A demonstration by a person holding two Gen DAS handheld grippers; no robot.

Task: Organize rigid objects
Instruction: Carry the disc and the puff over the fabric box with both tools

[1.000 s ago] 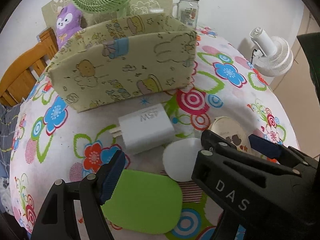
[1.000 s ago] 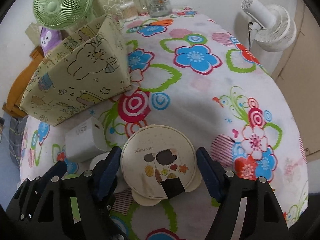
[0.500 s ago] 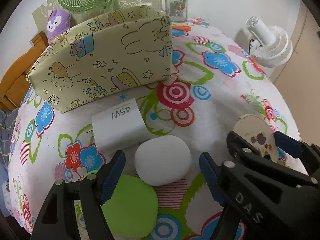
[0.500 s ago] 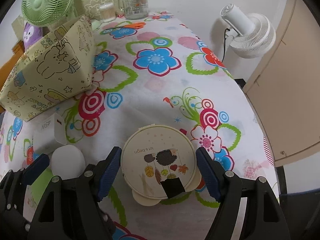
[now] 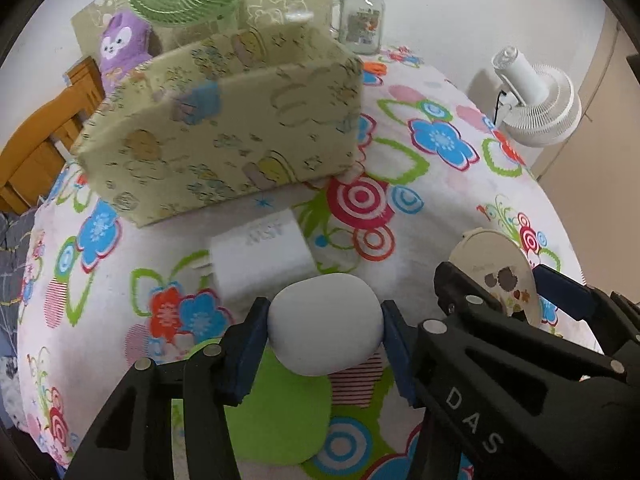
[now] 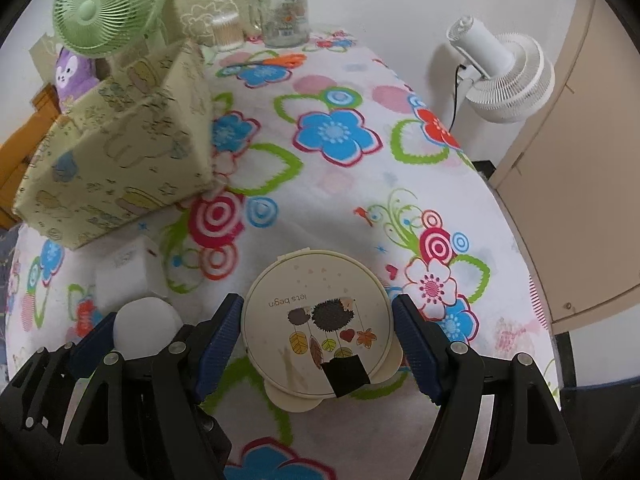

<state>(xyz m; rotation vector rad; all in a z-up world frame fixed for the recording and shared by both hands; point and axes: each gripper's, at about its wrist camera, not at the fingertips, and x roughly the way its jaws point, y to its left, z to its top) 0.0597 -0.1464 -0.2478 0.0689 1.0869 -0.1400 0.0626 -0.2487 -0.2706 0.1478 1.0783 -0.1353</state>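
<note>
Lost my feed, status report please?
Left tool closing around white oval case. Right tool shut on round hedgehog box. Fabric bin ahead, path clear.

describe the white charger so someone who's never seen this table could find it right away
Start at the yellow cartoon-print fabric box on the floral tablecloth. Just in front of its near wall lies the white charger. Unlike the smooth white egg-shaped case beside it, it is a squarish block with grey lettering on top.

Matt white plastic charger [image 5: 262,256]; smooth matt white pebble-shaped case [image 5: 324,328]; printed cloth storage box [image 5: 224,136]; glass jar [image 6: 285,16].
</note>
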